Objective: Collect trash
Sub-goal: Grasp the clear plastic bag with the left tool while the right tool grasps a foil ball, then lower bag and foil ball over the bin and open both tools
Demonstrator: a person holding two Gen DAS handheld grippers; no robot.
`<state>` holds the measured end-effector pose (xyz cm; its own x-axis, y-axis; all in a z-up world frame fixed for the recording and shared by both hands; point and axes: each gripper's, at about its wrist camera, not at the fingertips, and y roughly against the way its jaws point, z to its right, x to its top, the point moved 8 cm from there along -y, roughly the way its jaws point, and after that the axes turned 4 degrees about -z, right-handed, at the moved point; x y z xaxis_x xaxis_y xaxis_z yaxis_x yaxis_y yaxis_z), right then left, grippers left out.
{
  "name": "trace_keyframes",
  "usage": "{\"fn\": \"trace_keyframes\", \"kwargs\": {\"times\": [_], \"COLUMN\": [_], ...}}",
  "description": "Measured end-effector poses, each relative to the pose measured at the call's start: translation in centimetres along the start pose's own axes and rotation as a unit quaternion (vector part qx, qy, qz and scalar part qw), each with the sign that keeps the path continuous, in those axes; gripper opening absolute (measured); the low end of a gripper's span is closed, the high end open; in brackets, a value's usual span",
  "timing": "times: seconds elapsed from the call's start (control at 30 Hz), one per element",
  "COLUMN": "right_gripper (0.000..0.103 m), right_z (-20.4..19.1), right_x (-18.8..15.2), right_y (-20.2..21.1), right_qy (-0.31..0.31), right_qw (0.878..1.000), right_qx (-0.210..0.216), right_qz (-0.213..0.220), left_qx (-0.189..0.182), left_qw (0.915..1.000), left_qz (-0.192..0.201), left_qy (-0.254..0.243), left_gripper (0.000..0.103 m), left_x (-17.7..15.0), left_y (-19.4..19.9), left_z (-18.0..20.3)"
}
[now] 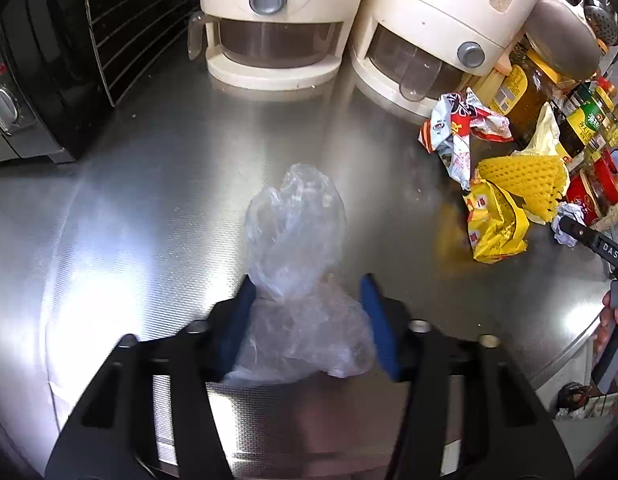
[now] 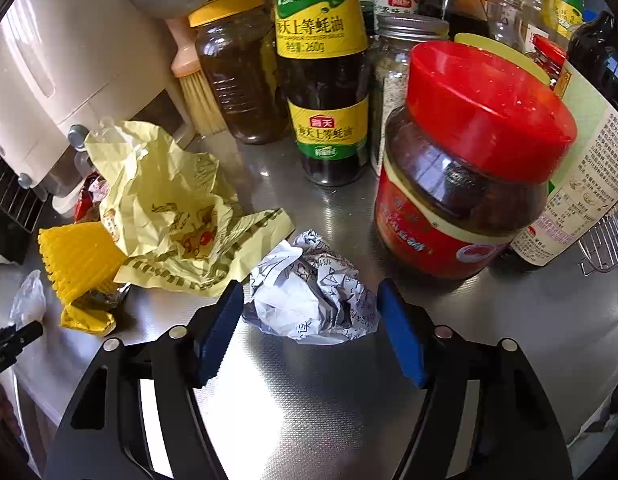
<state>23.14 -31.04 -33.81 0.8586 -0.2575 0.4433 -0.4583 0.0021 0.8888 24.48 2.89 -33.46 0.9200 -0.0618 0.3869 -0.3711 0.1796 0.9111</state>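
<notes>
A crumpled clear plastic bag (image 1: 297, 240) lies on the steel counter (image 1: 149, 208), its near part between the open fingers of my left gripper (image 1: 307, 286). A crumpled white paper ball (image 2: 313, 292) with printed writing lies between the open fingers of my right gripper (image 2: 311, 294); it also shows in the left wrist view (image 1: 567, 222). Other trash lies nearby: a yellow foam net (image 2: 79, 258), a pale yellow wrapper (image 2: 169, 208), a yellow packet (image 1: 495, 224) and a red-and-white wrapper (image 1: 461, 128). The right gripper (image 1: 589, 236) also shows in the left wrist view.
Two cream appliances (image 1: 277, 20) stand at the back and a black oven (image 1: 37, 80) at the left. A red-lidded jar (image 2: 469, 168), an oyster sauce bottle (image 2: 325, 80) and several other jars crowd behind the paper ball. A wire rack (image 2: 605, 244) sits at the right.
</notes>
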Motion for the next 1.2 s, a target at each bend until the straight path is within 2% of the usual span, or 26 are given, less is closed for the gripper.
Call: {"fn": "trace_keyframes", "kwargs": {"times": [0.07,0.13,0.27,0.47,0.67,1.03,1.2], "right_gripper": [0.061,0.060,0.058,0.058,0.058,0.059,0.059], "right_z": [0.1,0.0,0.0,-1.2,-2.8,-4.3,-4.5], "right_x": [-0.1,0.1,-0.3,-1.5,-4.0,-10.9,-14.2], "right_y": [0.0,0.1,1.2,3.7,7.3,12.1,12.3], "right_qy": [0.003,0.001,-0.001,0.008,0.017,0.038,0.039], "right_qw": [1.000,1.000,1.000,0.999,0.998,0.996,0.995], "right_qx": [-0.003,0.001,0.012,0.028,0.052,0.078,0.087], "right_qz": [0.001,0.003,0.011,0.021,0.028,0.021,0.002], "left_qx": [0.000,-0.009,-0.015,-0.025,-0.030,-0.047,-0.059], "left_qw": [1.0000,0.9999,0.9999,0.9994,0.9983,0.9960,0.9946], "left_qz": [-0.004,-0.005,0.003,0.015,0.024,0.034,0.030], "left_qy": [-0.002,0.000,-0.001,-0.017,-0.044,-0.068,-0.080], "left_gripper": [0.029,0.021,0.015,0.013,0.013,0.013,0.013], "left_x": [-0.3,-0.4,-0.8,-1.8,-4.1,-9.8,-13.2], "left_y": [-0.1,0.0,1.0,3.0,5.4,9.2,9.9], "left_z": [0.1,0.1,0.1,1.3,3.4,5.5,6.7]}}
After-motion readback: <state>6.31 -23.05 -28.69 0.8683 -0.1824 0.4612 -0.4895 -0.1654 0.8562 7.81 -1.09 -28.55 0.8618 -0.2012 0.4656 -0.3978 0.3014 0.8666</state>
